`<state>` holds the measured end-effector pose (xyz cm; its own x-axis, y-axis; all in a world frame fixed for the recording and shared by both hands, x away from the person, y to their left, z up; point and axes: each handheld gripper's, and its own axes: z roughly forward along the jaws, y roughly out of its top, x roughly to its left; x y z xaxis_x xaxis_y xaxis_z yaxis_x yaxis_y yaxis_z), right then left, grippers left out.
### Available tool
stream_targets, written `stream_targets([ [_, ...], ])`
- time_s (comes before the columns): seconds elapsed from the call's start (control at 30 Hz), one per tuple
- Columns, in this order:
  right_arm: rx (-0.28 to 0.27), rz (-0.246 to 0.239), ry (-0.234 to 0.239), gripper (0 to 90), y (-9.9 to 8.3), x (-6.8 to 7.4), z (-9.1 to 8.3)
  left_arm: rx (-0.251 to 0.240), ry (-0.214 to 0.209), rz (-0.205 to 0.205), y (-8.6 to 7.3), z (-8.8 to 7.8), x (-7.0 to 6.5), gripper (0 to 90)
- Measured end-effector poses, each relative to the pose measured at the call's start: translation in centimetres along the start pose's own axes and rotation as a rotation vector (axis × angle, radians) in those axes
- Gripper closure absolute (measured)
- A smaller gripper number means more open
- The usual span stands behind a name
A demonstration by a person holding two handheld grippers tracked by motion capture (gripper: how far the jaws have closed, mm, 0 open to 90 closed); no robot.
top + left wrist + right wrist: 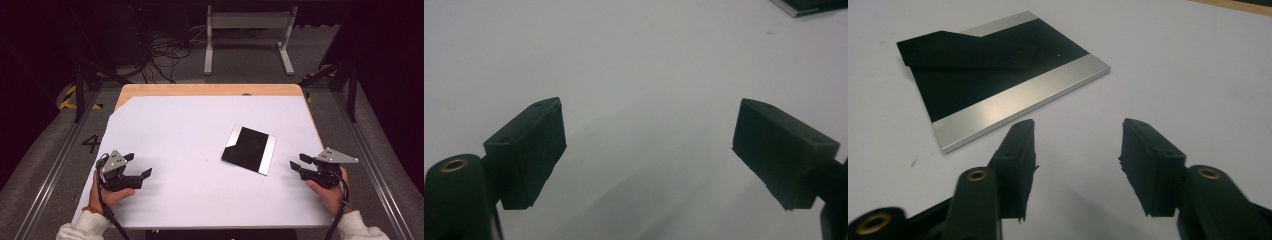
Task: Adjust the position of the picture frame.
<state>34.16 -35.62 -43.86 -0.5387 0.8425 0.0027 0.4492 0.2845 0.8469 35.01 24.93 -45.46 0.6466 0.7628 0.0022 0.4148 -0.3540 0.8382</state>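
Observation:
A flat black plate (249, 149) with silver strips along two edges lies on the white table top (190, 125), right of centre. In the right gripper view the plate (998, 75) lies just ahead and to the left of my right gripper (1078, 150). That gripper (298, 162) rests near the table's right edge, open, with nothing between its jaws. My left gripper (138, 165) sits near the front left of the table, far from the plate, with jaws wide open over bare table (646, 145). A corner of the plate (804, 6) shows far off in the left gripper view.
A wooden strip (210, 90) runs along the table's far edge. Beyond it on the floor stand a white frame (247, 35) and a tangle of cables (165, 55). Dark stands flank the table on both sides.

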Motion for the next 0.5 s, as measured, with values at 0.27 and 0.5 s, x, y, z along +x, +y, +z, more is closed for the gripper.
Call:
stream_targets([
  [0.27, 0.04, -0.007, 0.019, 77.5, 0.6, 0.2, 1.3, 0.082, -0.022, 0.052, -0.5, -0.4, -0.7, 48.2],
  [0.5, 0.063, 0.012, 0.005, 87.5, 1.4, 0.2, 2.8, 0.082, -0.021, 0.057, -0.8, -1.1, -0.1, 78.9],
])
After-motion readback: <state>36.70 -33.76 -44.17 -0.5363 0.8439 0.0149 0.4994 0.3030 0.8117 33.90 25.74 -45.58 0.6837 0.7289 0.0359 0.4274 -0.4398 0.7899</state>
